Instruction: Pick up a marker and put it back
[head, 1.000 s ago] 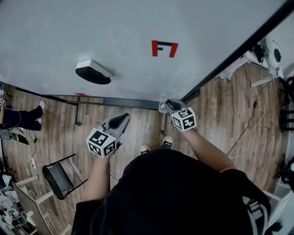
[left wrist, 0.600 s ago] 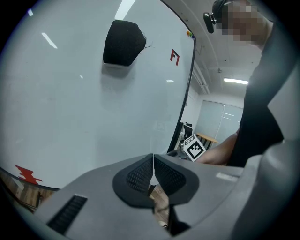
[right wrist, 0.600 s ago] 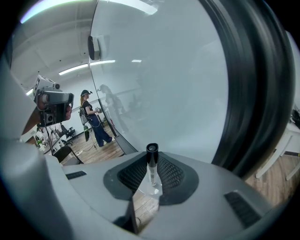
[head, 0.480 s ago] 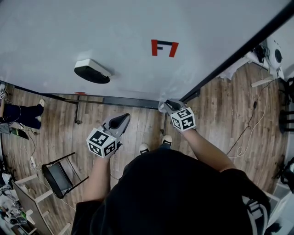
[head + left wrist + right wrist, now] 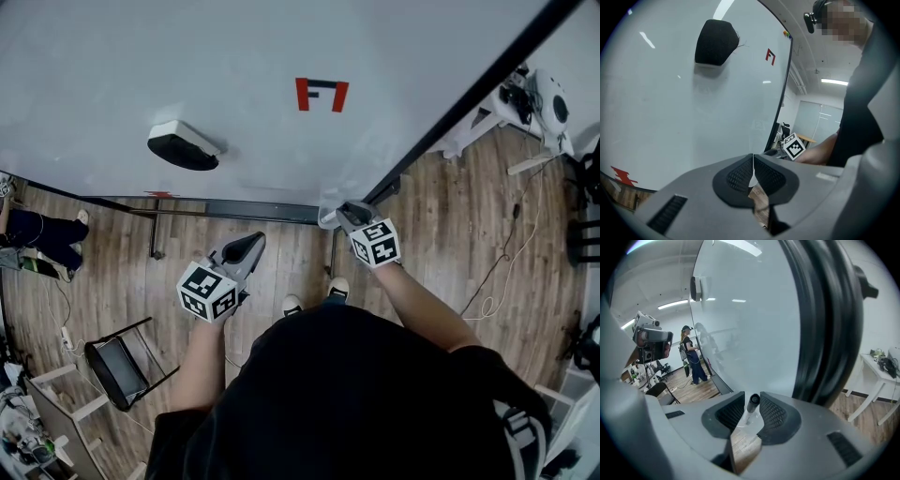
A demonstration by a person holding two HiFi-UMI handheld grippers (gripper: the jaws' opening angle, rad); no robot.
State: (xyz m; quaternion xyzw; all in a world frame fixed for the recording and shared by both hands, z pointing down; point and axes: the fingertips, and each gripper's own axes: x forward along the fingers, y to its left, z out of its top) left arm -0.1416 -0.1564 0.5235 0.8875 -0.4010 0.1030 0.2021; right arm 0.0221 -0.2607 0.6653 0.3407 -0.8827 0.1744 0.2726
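Note:
My right gripper [image 5: 751, 414] is at the whiteboard's lower right corner [image 5: 342, 214]. A marker [image 5: 753, 402] with a dark end stands upright between its pads, its lower part in a clear holder [image 5: 746, 420] fixed to the board's bottom edge. The jaws are opening, and a slim gap shows beside the marker. My left gripper [image 5: 246, 248] hangs lower and to the left, in front of the board. Its jaws are shut with the pads [image 5: 740, 174] meeting and nothing between them.
The whiteboard [image 5: 187, 75] carries a black eraser [image 5: 183, 150] and a red mark [image 5: 321, 94]; its black frame [image 5: 469, 98] runs up to the right. A folding chair [image 5: 117, 361], a white table [image 5: 525, 103] and floor cables [image 5: 506, 272] surround me. A person [image 5: 691, 359] stands far off.
The head view has shifted slightly, so the board's mark and eraser sit a little further left. Both grippers stay about where they were.

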